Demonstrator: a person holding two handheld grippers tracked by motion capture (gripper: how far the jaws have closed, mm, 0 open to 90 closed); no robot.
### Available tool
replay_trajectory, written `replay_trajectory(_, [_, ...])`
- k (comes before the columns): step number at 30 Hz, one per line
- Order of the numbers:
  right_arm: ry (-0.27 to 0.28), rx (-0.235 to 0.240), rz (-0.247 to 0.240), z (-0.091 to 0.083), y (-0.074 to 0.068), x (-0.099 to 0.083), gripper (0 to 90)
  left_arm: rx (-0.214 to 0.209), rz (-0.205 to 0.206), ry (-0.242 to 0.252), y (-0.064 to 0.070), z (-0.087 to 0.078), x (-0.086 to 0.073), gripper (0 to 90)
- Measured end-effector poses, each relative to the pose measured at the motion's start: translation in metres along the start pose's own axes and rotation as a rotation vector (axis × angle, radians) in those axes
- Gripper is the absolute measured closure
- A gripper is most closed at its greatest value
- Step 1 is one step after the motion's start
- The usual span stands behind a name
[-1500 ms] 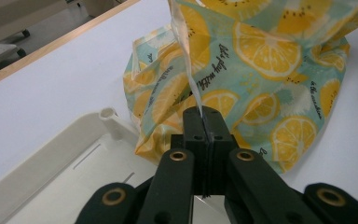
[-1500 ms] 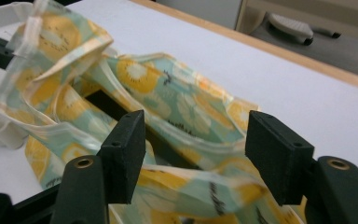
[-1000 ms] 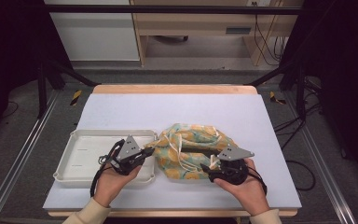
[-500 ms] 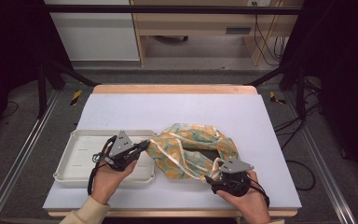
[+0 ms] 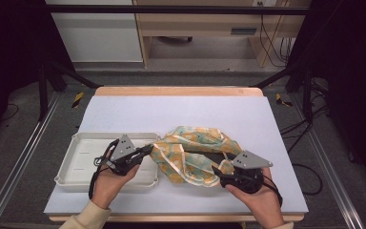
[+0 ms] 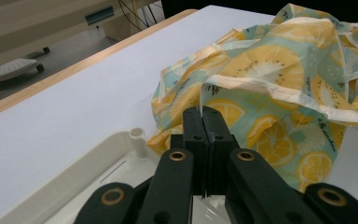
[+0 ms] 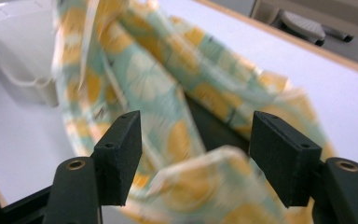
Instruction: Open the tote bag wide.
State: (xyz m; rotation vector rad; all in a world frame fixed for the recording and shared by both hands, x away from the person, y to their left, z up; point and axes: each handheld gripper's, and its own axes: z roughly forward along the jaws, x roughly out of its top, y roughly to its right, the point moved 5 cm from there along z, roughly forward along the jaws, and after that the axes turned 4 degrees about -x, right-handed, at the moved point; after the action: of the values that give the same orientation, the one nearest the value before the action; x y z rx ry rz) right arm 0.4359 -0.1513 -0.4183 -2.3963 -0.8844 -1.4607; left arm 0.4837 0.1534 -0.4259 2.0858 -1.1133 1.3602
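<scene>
Pulling back toward the near edge, the right claw (image 5: 221,172) has let go of the bag (image 5: 193,155) and now gapes wide. The left claw (image 5: 147,149), shut on the bag's left hem, holds it beside the tray (image 5: 76,164) mid-worktop, probably awaiting a regrasp.
</scene>
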Motion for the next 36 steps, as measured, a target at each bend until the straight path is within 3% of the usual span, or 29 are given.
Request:
replay_trajectory(3, [-0.004, 0.015, -0.013, 0.004, 0.002, 0.009, 37.5, -0.01, 0.009, -0.002, 0.002, 0.001, 0.001, 89.9])
replay_trajectory(4, [-0.026, 0.067, -0.026, 0.018, -0.001, 0.015, 37.2, -0.012, 0.013, 0.004, 0.003, 0.0, 0.002, 90.0])
replay_trajectory(7, [-0.074, 0.147, -0.02, 0.039, -0.006, 0.013, 35.2, -0.003, 0.025, 0.028, 0.002, -0.007, 0.009, 90.0])
replay_trajectory(8, [-0.074, 0.147, -0.02, 0.039, -0.006, 0.013, 35.2, -0.003, 0.025, 0.028, 0.002, -0.007, 0.009, 90.0])
replay_trajectory(9, [-0.098, 0.175, -0.019, 0.047, -0.009, 0.01, 37.2, 0.003, 0.027, 0.041, 0.001, -0.01, 0.012, 90.0])
replay_trajectory(10, [-0.108, 0.181, -0.027, 0.052, -0.011, 0.008, 46.2, 0.006, 0.027, 0.047, 0.0, -0.013, 0.014, 90.0])
replay_trajectory(11, [-0.136, 0.176, -0.028, 0.056, -0.013, 0.003, 66.8, 0.003, 0.021, 0.055, -0.001, -0.016, 0.016, 90.0])
replay_trajectory(12, [-0.131, 0.177, -0.02, 0.056, -0.013, 0.002, 73.9, -0.007, 0.015, 0.052, -0.001, -0.019, 0.016, 90.0])
replay_trajectory(15, [-0.107, 0.167, -0.001, 0.052, -0.013, 0.001, 83.1, -0.028, 0.012, 0.022, 0.002, -0.018, 0.012, 90.0])
replay_trajectory(17, [-0.076, 0.107, 0.0, 0.043, -0.008, 0.001, 88.2, -0.068, 0.032, -0.029, 0.013, -0.013, 0.003, 90.0])
replay_trajectory(19, [-0.056, 0.067, 0.0, 0.037, -0.003, 0.0, 89.2, -0.085, 0.067, -0.084, 0.021, -0.011, -0.003, 88.7])
replay_trajectory(21, [-0.047, 0.057, 0.004, 0.035, -0.002, 0.0, 89.2, -0.074, 0.087, -0.107, 0.023, -0.011, -0.006, 82.8])
replay_trajectory(22, [-0.045, 0.064, 0.004, 0.032, -0.002, -0.004, 89.0, -0.045, 0.092, -0.121, 0.022, -0.014, -0.009, 78.5])
replay_trajectory(27, [-0.061, 0.081, -0.033, 0.03, -0.009, -0.018, 88.0, 0.003, 0.059, -0.094, 0.005, -0.03, -0.006, 69.7])
replay_trajectory(29, [-0.059, 0.082, -0.036, 0.029, -0.011, -0.021, 87.9, 0.038, 0.051, -0.081, -0.011, -0.038, 0.004, 68.4])
replay_trajectory(31, [-0.055, 0.086, -0.04, 0.028, -0.012, -0.024, 87.7, 0.042, 0.045, -0.078, -0.014, -0.038, 0.008, 66.6])
replay_trajectory(32, [-0.05, 0.092, -0.037, 0.027, -0.015, -0.027, 87.4, 0.051, 0.046, -0.067, -0.021, -0.034, 0.019, 61.5])
replay_trajectory(33, [-0.05, 0.092, -0.037, 0.027, -0.015, -0.027, 87.4, 0.051, 0.046, -0.067, -0.021, -0.034, 0.019, 60.2])
replay_trajectory(35, [-0.047, 0.101, -0.046, 0.025, -0.02, -0.03, 87.1, 0.027, 0.061, -0.07, -0.024, -0.022, 0.031, 58.6])
replay_trajectory(36, [-0.052, 0.107, -0.056, 0.023, -0.024, -0.033, 87.1, 0.005, 0.076, -0.065, -0.022, -0.009, 0.04, 53.6])
